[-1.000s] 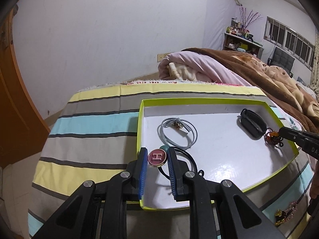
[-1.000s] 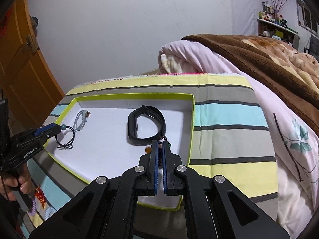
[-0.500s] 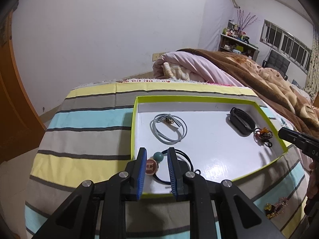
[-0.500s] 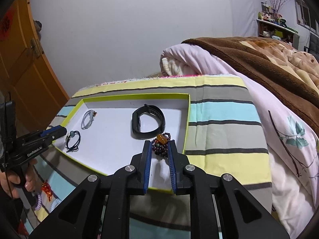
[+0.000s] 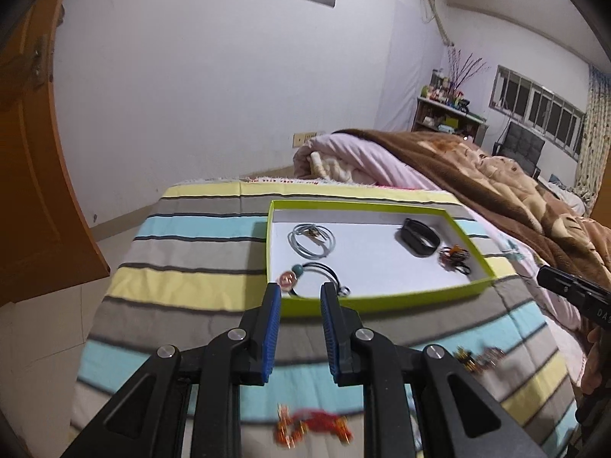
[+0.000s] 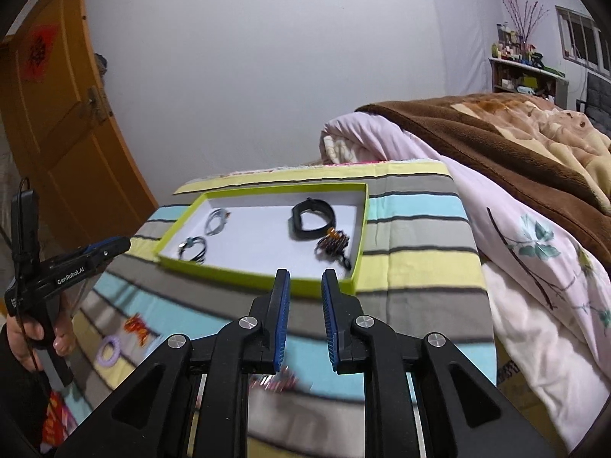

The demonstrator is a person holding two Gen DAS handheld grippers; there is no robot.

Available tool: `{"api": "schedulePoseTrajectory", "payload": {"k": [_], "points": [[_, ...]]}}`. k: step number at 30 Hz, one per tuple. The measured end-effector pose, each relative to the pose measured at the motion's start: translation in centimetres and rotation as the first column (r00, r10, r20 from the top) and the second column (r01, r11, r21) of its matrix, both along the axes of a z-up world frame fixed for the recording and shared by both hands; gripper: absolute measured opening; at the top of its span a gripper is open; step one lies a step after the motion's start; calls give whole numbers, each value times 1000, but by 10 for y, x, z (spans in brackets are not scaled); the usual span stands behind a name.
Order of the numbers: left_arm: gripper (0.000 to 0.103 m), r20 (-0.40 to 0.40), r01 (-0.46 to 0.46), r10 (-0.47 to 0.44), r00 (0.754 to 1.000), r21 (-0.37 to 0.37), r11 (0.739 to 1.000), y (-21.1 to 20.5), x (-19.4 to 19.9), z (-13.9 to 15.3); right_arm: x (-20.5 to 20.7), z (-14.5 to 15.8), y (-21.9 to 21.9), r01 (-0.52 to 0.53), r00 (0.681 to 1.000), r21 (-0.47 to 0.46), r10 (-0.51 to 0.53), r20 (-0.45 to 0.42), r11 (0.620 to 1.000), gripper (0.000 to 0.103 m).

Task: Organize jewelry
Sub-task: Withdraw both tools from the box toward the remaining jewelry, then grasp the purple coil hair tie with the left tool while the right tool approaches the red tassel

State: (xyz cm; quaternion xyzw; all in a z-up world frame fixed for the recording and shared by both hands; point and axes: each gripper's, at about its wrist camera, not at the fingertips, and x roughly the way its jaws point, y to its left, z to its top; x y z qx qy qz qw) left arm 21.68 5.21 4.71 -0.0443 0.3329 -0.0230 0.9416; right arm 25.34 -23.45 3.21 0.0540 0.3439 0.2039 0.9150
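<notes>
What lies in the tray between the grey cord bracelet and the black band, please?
Nothing: in the left wrist view only bare white tray floor separates the grey cord bracelet from the black band.

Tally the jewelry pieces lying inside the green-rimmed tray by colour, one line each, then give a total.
In the green-rimmed tray:
Black wristband: 1
Grey-blue cord loop: 1
Black cord with round pendant and teal bead: 1
Dark bead bracelet with amber bead: 1
Total: 4

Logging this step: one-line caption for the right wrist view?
Right gripper open and empty before green tray holding black band, beaded bracelet, two cords.
</notes>
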Motion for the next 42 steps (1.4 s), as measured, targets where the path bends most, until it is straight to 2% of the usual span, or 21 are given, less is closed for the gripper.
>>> {"api": "schedulePoseTrajectory", "payload": {"k": [5,12,20,23,32,42], "points": [[21,35,-2,2,999,-2,1000,-7,-51,5,-43,6,5,-14,999,-29,16,43,999,17],[21,70,-12,13,997,-18,1000,-10,-114,5,-97,10,3,-5,997,-19,6,75,1000,17],[21,118,-25,22,993,27,999,-18,-169,6,-143,8,5,6,994,-58,0,113,998,17],[21,123,-26,23,992,23,999,-18,-186,6,-155,5,6,5,994,-72,4,113,997,17],[21,103,-37,33,994,34,999,-17,-209,-3,-173,-2,12,-9,994,-92,20,111,996,17],[21,83,-39,36,996,33,999,-13,-204,-12,-173,-8,18,-33,994,-88,42,96,996,18]]}}
